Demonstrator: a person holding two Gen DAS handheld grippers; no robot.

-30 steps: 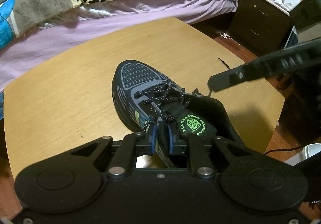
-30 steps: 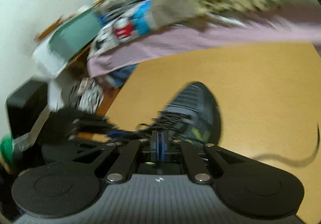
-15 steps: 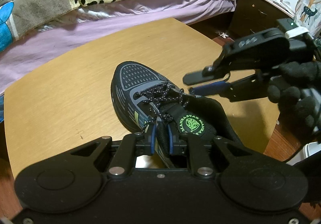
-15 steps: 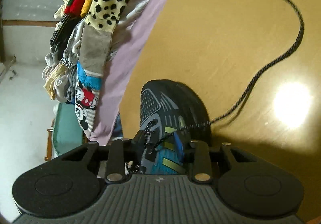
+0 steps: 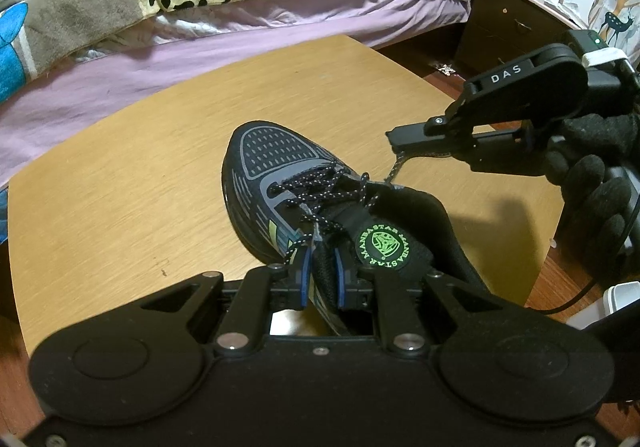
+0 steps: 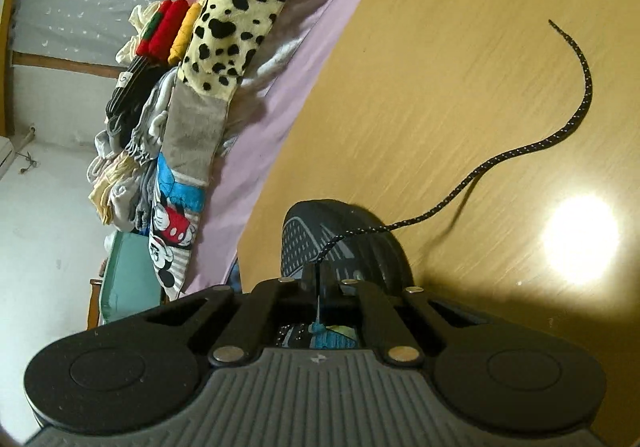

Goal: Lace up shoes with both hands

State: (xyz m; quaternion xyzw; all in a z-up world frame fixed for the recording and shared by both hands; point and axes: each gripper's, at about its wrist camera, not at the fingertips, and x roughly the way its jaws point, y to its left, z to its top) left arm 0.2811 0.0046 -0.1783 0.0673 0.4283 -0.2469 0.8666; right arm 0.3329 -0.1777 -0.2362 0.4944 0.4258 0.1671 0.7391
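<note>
The shoe (image 5: 304,191) is lying mid-frame on the bench (image 5: 120,215), its collar being pinched by the left tool (image 5: 320,275). The lace (image 6: 520,155) is being gripped by the closed right tool (image 5: 400,153); slipping is being risked if tugged sharply. The bed (image 5: 200,59) is being kept clear, upper frame.

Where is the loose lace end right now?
In the right wrist view, the lace end lies on the wooden table, upper right, beyond the shoe.
</note>
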